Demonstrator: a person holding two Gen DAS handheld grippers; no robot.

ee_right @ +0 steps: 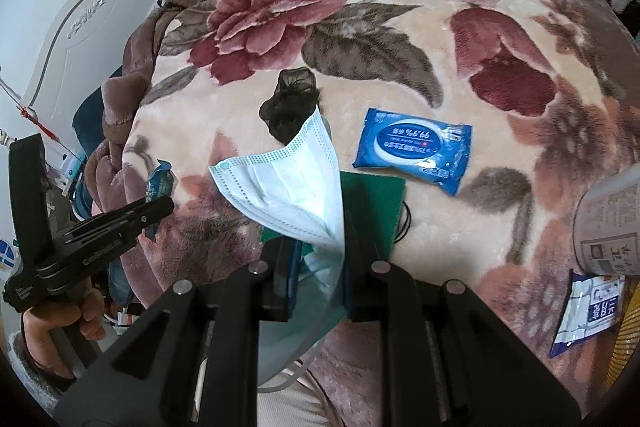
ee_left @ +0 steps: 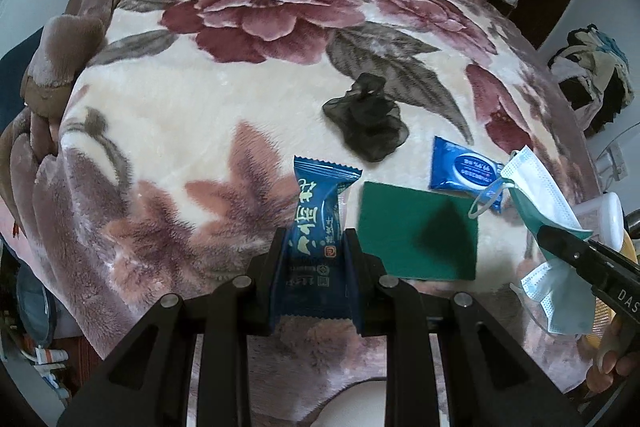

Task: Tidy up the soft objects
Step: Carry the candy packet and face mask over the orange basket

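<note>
Left wrist view: my left gripper (ee_left: 316, 247) is clamped on a blue packet (ee_left: 320, 223), which stands up between the jaws with its crimped top edge pointing away from me. Ahead of it the blanket (ee_left: 180, 115) runs wide and bare out to a rumpled fold at the far left edge, so plenty of room that way. Just right of the jaws lies a green pad (ee_left: 416, 231), flat, square-cornered. Beyond the pad sits a crumpled dark mesh cloth (ee_left: 368, 123), and further right a blue wipes pack (ee_left: 464, 171).

Right wrist view now: my right gripper (ee_right: 320, 263) is closed on a pale blue mask (ee_right: 292, 183). The mask fans up out of the jaws, pleated, one corner folded over, an ear loop trailing below. It hides part of the pad and the mesh cloth behind it. The wipes pack lies ahead and to the right, clear of everything. At the right edge a paper-wrapped roll (ee_right: 608, 231) and another packet (ee_right: 588, 307) crowd the blanket's rim.
</note>
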